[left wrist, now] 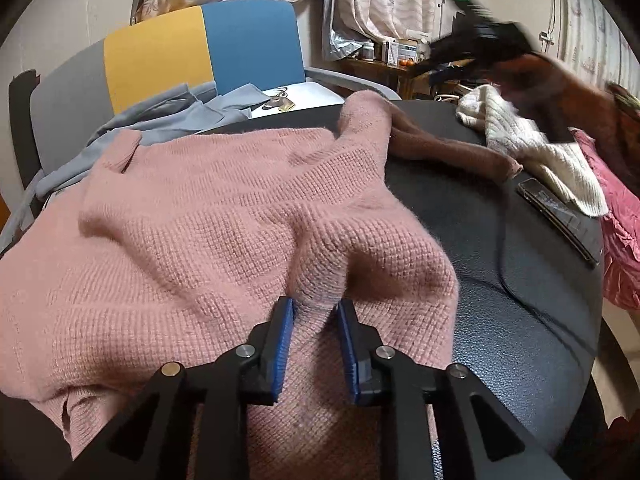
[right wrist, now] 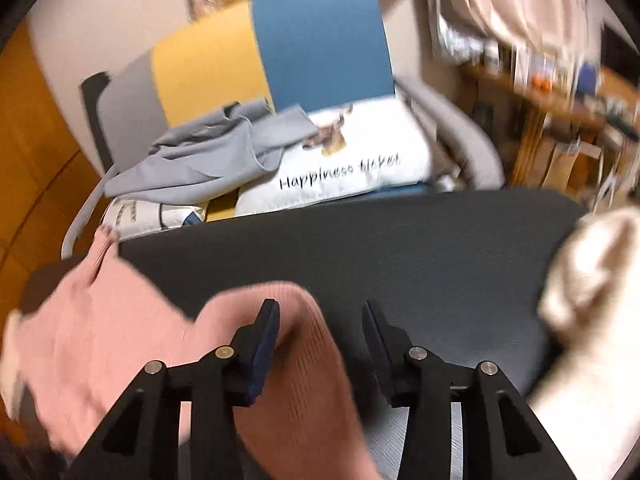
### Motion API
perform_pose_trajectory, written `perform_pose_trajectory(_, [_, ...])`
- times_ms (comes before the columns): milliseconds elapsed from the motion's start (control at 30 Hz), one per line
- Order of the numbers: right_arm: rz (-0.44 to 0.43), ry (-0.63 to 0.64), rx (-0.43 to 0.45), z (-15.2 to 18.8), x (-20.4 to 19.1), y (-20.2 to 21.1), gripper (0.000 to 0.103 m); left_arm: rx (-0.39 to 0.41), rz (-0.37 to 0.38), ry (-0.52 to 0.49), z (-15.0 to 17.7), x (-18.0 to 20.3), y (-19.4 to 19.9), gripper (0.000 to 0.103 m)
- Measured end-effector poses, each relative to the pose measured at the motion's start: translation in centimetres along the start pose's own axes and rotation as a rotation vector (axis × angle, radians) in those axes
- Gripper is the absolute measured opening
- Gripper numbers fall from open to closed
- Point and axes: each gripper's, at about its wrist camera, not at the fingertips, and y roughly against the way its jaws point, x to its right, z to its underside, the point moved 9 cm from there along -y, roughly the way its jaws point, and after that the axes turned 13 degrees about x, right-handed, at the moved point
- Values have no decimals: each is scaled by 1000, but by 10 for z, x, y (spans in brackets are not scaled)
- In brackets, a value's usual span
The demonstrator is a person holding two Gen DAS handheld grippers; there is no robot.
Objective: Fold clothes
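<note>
Pink knit fills the space directly ahead of my left gripper [left wrist: 314, 308]: a raised ridge of the pink sweater [left wrist: 224, 216] sits pinched between the two blue pads, so these fingers are narrow and holding fabric. The body of the sweater spreads forward and to the left of the fingers across the dark worktop [left wrist: 500, 320], and one sleeve [left wrist: 448, 146] trails forward and to the right, its long axis running diagonally away from the pinch point.

My right gripper [right wrist: 320, 312] stands wide, with nothing clamped. A pink ribbed part of the sweater [right wrist: 296, 360] lies under and against the left finger; the right finger is over bare worktop [right wrist: 400, 240]. That view is blurred, so I cannot tell exactly which part of the garment this is.

A cream knit [left wrist: 536, 148] and a dark flat device [left wrist: 560, 212] lie to the right of the left fingers, beside the sleeve end. Beyond the worktop stands a chair [left wrist: 248, 40] carrying a grey garment [right wrist: 208, 160] and a printed cushion [right wrist: 360, 160].

Judgement: the coming fold depends on the sleeve. It lies to the right of the left fingers, on the right gripper's side, so the free right gripper is the better placed to take it while the left anchors the body.
</note>
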Motion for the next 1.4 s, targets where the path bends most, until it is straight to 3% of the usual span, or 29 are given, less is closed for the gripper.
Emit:
perform_pose_trajectory(133, [32,122,-46,39,7,56,60,50,0,29,-13,3,24,22])
perform_pose_trajectory(233, [44,171,-94,83,2,77,74,71,-27,-24,-12,6,41,22])
perform_pose_trajectory(333, [86,232,-124,120,5,75,74,6,-66,-102,6,7,37,22])
perform_pose_trajectory(400, [129,258,-127,132,9,66,74,-41,-49,-104,19,11,32,22])
perform_pose_trajectory(567, [137,139,-109,133,15,38,73,-34,-74,-76,24,8,28,23])
perform_pose_trajectory(600, [118,125,-125,134,12,32,59,-32,-78,-65,22,6,28,23])
perform_pose_trajectory(633, [96,113,-142,135,9,27,26,-19,-82,-55,18,4,30,23])
perform_pose_trajectory(667, [73,101,-158,136,6,22,18,5,-87,-50,13,2,32,23])
perform_pose_trajectory(767, [44,108,-154,126,-4,25,15,43,-132,-76,-1,-8,33,23])
perform_pose_trajectory(867, [-11,88,-124,105,-15,41,15,8,-187,-97,0,-24,19,23])
perform_pose_trajectory(1000, [-56,66,-60,67,-18,67,15,3,-185,-57,7,-31,12,23])
perform_pose_trajectory(1133, [-79,59,-7,26,-16,89,15,1,-202,-84,11,-28,13,23])
perform_pose_trajectory(1267, [-73,2,35,-22,0,92,15,2,-202,-78,13,-28,14,23])
perform_pose_trajectory(1400, [23,33,21,-52,29,69,15,5,-198,-72,14,-30,13,23])
